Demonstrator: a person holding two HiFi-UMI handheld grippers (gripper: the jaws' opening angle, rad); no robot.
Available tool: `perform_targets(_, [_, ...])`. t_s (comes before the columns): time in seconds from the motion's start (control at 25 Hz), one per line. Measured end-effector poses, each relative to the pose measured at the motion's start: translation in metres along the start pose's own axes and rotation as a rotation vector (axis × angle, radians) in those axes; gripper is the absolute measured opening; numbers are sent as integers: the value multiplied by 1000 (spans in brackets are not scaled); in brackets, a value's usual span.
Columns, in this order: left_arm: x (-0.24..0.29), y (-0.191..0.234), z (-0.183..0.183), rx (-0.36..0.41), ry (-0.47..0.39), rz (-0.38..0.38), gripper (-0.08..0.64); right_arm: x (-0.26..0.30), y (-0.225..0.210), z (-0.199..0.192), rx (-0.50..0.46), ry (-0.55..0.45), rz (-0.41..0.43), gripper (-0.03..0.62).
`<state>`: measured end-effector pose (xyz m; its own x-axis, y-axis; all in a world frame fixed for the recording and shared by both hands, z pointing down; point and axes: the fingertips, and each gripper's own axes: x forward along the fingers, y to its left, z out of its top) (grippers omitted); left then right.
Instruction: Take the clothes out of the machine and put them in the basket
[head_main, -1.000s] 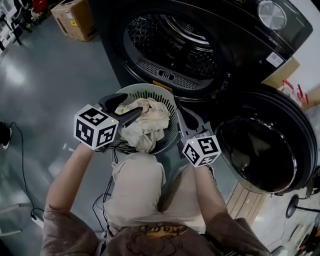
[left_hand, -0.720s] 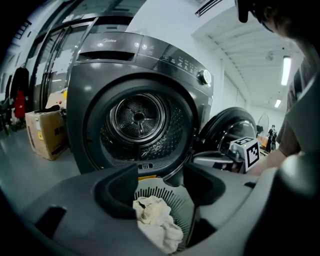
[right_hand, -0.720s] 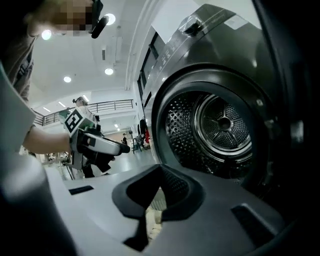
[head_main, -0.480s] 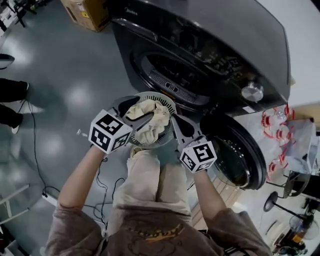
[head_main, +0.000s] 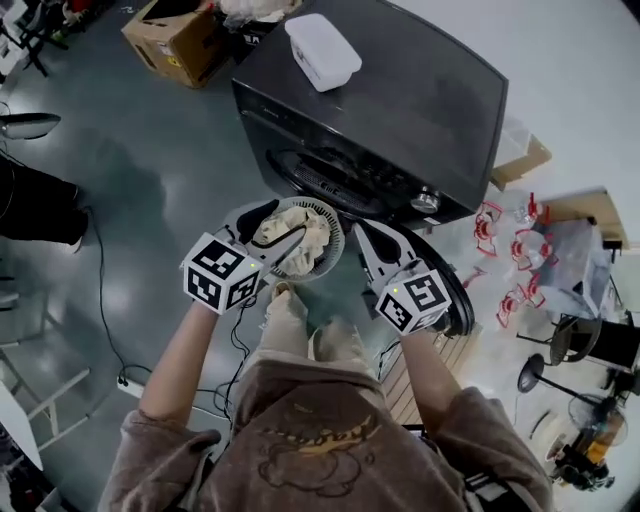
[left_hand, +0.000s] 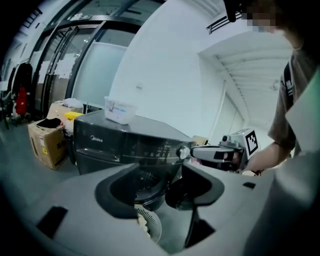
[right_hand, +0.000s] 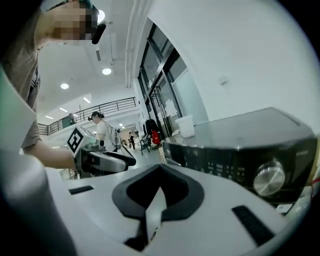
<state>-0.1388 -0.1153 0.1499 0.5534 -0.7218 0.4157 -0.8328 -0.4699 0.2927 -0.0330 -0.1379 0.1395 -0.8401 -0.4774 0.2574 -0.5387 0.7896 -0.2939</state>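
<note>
The black machine (head_main: 400, 110) stands ahead, its round door (head_main: 457, 300) swung open to the right. Below its front sits the grey basket (head_main: 336, 243) holding pale clothes (head_main: 297, 236). Both grippers hang high above the floor, on either side of the basket in the head view. My left gripper (head_main: 268, 228) has its jaws apart and closing, with nothing between them (left_hand: 161, 185). My right gripper (head_main: 363, 230) is shut and empty (right_hand: 159, 170). The left gripper view shows the basket (left_hand: 150, 226) far below.
A white box (head_main: 322, 50) lies on top of the machine. A cardboard box (head_main: 175, 35) stands on the floor at the back left. Cables (head_main: 110, 320) run along the floor at left. Red-trimmed items (head_main: 505, 225) sit at right.
Both grippers have risen well above the basket as the person stood up. The machine and basket look smaller and farther below. The clothes stay in the basket.
</note>
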Motion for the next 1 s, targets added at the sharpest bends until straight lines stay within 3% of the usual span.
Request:
perform_targets(0.24, [-35, -21, 73, -27, -44, -32, 273, -17, 19, 82, -8, -27, -43, -3])
perform_targets(0.68, [-44, -29, 140, 49, -128, -128, 270, -19, 30, 144, -93, -33, -90, -3])
perform_targets(1.0, [-47, -24, 162, 20, -220, -116, 120, -10, 19, 157, -114, -24, -64, -3])
